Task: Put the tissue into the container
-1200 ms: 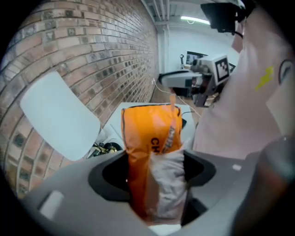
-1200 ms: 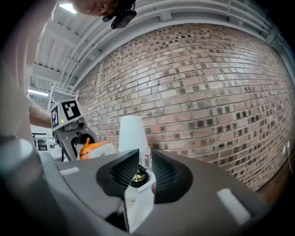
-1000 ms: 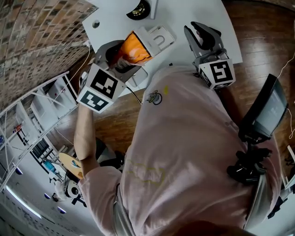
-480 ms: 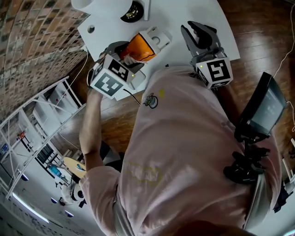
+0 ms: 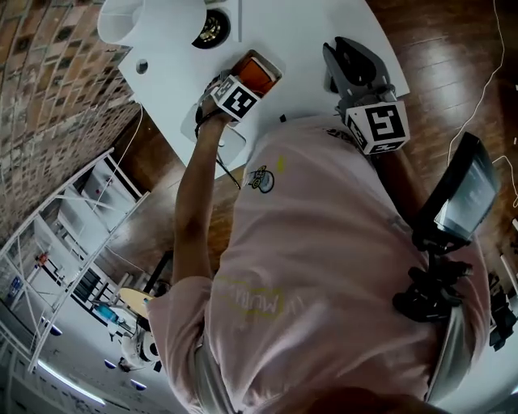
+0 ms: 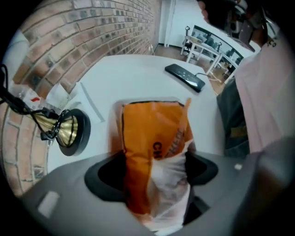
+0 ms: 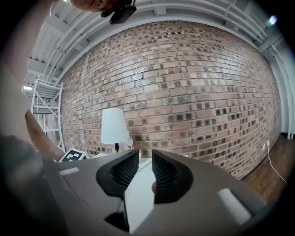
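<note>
Over at the far side of the desk [image 5: 324, 32], my left tool [image 6: 154, 170] has carried the orange tissue pack [image 6: 150, 138] forward into the white container [image 6: 116, 126]. Its jaws are now opening around the pack, so I judge the drop nearly done. My right tool [image 7: 142, 177] waits empty, jaws narrowly apart.

A white tabletop [image 5: 316, 32] stood beside a red brick wall [image 7: 193, 83]. Near its wall-side edge sat a brass fitting on a round black base [image 6: 69, 131], with a white conical lampshade [image 5: 150, 16] close by. A flat black phone [image 6: 184, 77] lay near the opposite edge. White metal shelving [image 5: 73, 210] stood by the wall, and brown wooden floor [image 5: 453, 65] showed past the tabletop's right edge.
</note>
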### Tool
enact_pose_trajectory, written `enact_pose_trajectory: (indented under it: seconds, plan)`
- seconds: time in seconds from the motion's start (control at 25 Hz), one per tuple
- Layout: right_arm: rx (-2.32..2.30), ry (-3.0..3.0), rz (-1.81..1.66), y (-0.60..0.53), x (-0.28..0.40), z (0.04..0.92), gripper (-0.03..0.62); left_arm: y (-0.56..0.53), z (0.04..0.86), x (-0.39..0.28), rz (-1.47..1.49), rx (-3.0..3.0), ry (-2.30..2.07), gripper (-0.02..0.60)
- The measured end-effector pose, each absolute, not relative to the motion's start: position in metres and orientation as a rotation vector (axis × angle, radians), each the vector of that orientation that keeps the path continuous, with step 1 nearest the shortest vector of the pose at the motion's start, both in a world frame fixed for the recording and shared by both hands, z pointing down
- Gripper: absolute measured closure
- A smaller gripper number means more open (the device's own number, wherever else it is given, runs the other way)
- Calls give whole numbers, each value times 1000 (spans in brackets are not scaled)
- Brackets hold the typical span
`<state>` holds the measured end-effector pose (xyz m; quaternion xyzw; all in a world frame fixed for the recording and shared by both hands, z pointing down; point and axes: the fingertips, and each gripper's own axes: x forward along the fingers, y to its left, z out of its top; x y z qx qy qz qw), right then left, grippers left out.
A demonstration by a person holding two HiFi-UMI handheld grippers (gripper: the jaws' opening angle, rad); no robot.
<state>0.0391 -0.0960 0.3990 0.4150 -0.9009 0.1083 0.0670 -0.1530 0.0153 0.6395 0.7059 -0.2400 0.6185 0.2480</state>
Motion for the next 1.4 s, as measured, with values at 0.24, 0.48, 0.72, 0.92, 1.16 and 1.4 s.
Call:
enact_pose_trajectory:
  seconds: [0.24,0.48,0.72,0.92,1.16,1.4]
  plan:
    - [1195,-2798,412,-94,32,393,505,14,603,-165,1697,1986,-801,196]
    - [1132,-2837,443,-95,20,388,499,6,477,-184,1188,2198,-1340,266]
    - [1043,-2787,406,-95,4,390,508,34,315,-222,242,2198,-1887,333]
    - [1018,-2793,337,-74,-19,378,508,81,285,-251,-20,2122,-2061,370]
    - [899,-2803,210,-49,-66,372,524,114,311,-261,150,2002,-2199,393]
    - [846,-2825,174,-39,-84,368,525,116,315,-251,138,2037,-2175,394]
